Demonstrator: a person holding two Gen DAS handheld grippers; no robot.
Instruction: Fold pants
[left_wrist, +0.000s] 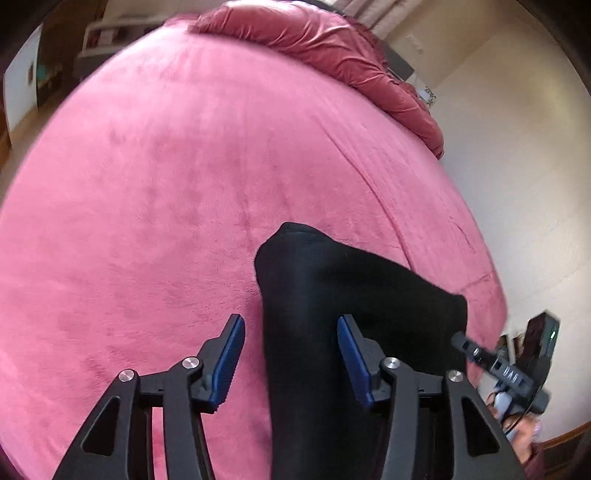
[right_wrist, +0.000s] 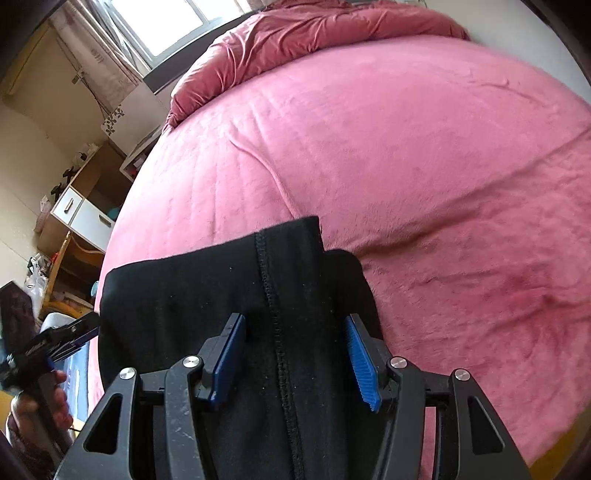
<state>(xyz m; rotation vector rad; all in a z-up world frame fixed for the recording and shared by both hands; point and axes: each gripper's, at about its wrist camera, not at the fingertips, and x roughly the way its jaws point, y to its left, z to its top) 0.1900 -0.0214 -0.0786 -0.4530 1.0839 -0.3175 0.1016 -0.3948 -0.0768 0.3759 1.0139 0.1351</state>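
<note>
Two grippers are working over the bed, and we are reading them from left to right. We are holding the left gripper (left_wrist: 291, 358) with its blue pads (left_wrist: 229, 360) spread apart; the black pants (left_wrist: 332, 295) are lying on the pink blanket (left_wrist: 147, 184) and running up between the jaws, which are not pinching the cloth. We are holding the right gripper (right_wrist: 295, 362) the same way, jaws spread, with the stitched seam (right_wrist: 275, 325) of the pants running between its pads untouched (a folded edge is showing beyond the fingertips). Crumpled red bedding (right_wrist: 314, 33) is sitting at the far end of the bed, and a window (right_wrist: 159, 22) is glowing beyond it.
</note>
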